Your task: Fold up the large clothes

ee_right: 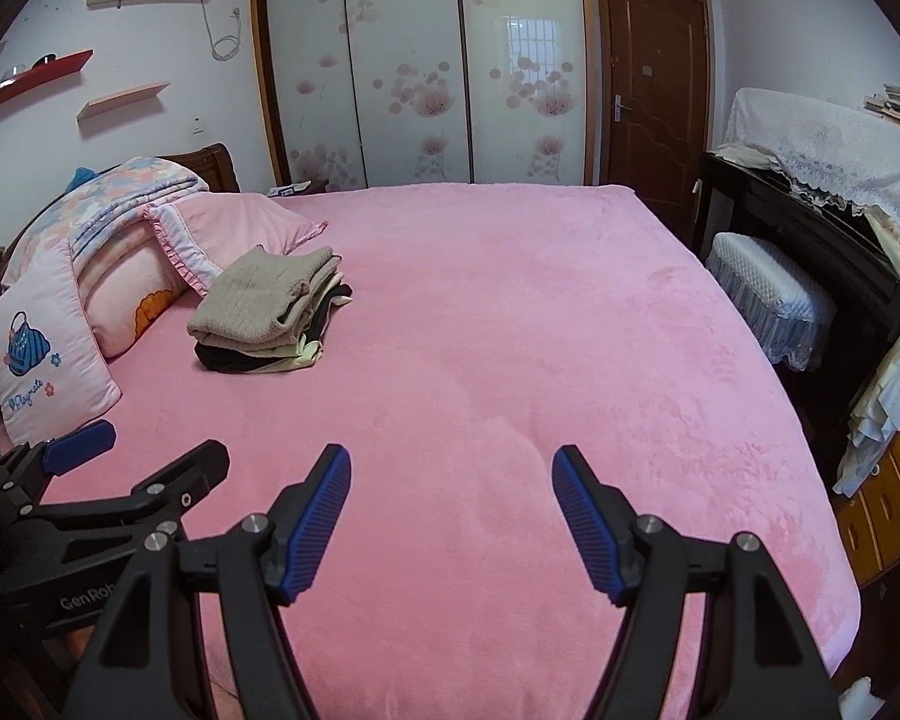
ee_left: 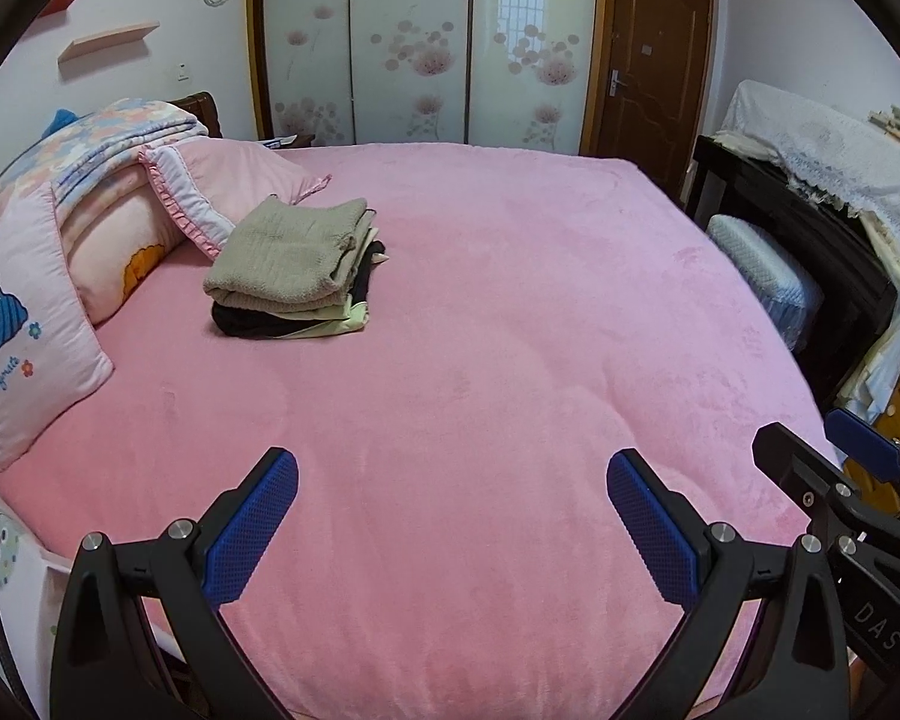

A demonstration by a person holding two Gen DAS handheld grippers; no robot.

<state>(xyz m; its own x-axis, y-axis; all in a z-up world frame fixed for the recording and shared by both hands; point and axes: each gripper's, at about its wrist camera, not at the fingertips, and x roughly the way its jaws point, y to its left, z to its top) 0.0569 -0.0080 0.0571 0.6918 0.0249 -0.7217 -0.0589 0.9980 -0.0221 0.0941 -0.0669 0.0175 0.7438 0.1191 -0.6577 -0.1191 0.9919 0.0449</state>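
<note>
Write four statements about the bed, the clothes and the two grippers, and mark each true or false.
1. Both grippers are open and hold nothing. True: the left gripper and the right gripper show spread fingers over the pink bedspread.
2. The stack of folded clothes has a black garment on top. False: a beige one is on top, black lies near the bottom.
3. The stack sits near the pillows. True.
4. An unfolded garment lies spread between the grippers. False: only bare bedspread shows there.

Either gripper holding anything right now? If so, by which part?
Nothing held. Left gripper and right gripper are both open over the pink bedspread; the folded clothes stack lies apart, near the pillows.
</note>
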